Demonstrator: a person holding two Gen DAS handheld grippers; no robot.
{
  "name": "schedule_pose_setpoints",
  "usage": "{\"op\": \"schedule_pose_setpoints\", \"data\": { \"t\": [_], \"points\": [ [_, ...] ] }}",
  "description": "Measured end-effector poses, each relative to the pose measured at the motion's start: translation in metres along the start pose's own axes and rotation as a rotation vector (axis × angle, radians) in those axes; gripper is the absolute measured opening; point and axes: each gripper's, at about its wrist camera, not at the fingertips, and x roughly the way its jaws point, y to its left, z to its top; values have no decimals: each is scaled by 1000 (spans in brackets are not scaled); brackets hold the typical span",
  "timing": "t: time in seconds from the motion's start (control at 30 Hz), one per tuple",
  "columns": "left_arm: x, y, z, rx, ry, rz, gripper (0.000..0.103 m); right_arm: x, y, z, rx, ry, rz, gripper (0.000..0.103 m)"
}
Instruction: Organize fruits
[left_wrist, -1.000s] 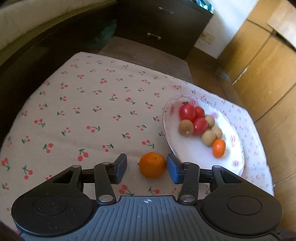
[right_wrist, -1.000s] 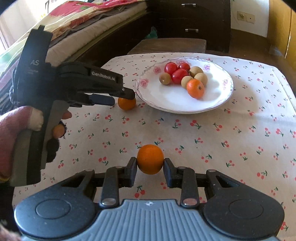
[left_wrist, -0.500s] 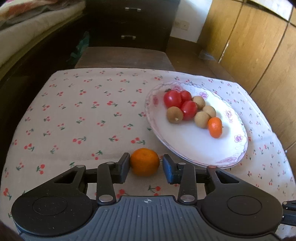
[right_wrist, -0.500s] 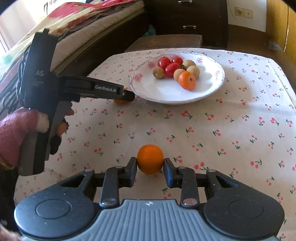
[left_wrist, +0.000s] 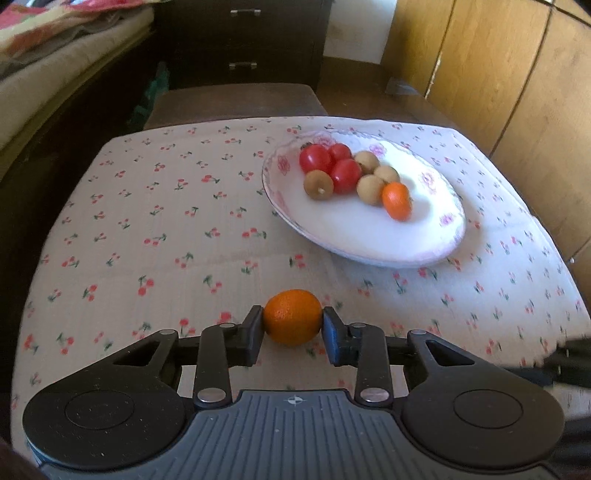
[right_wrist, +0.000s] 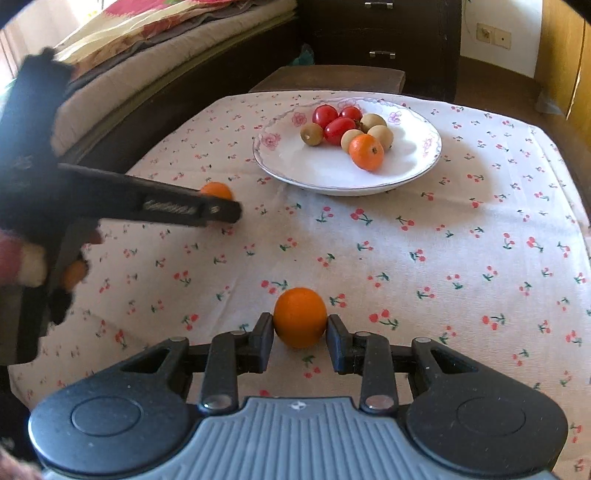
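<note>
Oranges are sitting in both tongs. Starting on the left, the left gripper (left_wrist: 292, 325) is clenching an orange (left_wrist: 292, 322) between its two pads, each pad touching a side of the fruit, above the cherry-print cloth (left_wrist: 166, 229). Ahead of these tongs and off to their right, a white plate (left_wrist: 369, 236) is resting on the cloth, well apart from the held fruit. On it, three red tomatoes (left_wrist: 314, 158) are crowding together at the far side, pale brown round fruits (left_wrist: 318, 185) are lying against them, and a small orange (left_wrist: 396, 200) is sitting on the near right of the cluster.

Seen from the right wrist, the left gripper (right_wrist: 221, 206) is reaching in from the left, its orange (right_wrist: 216, 190) partly showing behind the black fingers, short of the plate (right_wrist: 295, 170).

Moving right, the right gripper (right_wrist: 300, 328) is grasping a second orange (right_wrist: 300, 323), both pads pressing its sides; whether the fruit is touching the cloth (right_wrist: 461, 258) I cannot tell. The plate is lying straight ahead of these tongs, well apart, with the tomatoes (right_wrist: 338, 123) at the back and the small orange (right_wrist: 366, 151) nearest the tongs. Beyond the table, a dark stool (right_wrist: 332, 77) and a dark drawer chest (right_wrist: 380, 37) are standing ahead, and bedding (right_wrist: 147, 48) is lying to the far left.
</note>
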Motion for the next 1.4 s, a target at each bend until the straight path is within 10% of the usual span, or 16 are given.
{"op": "schedule_pose_setpoints", "data": {
  "t": [0.47,0.77,1.07,1.4],
  "points": [
    [-29,-13,-46,18,-3,-5,43,-11,-5,-20,-22,-28,-1,39],
    [-28,-20,-53,73,-18,-19,59,-8,6,-32,-78,-58,127,102],
    [-26,-23,-54,83,-2,-45,71,-10,-13,-37,77,-123,224,103],
    [-26,-22,-54,63,4,-68,80,-4,2,-36,-50,-116,179,103]
  ]
}}
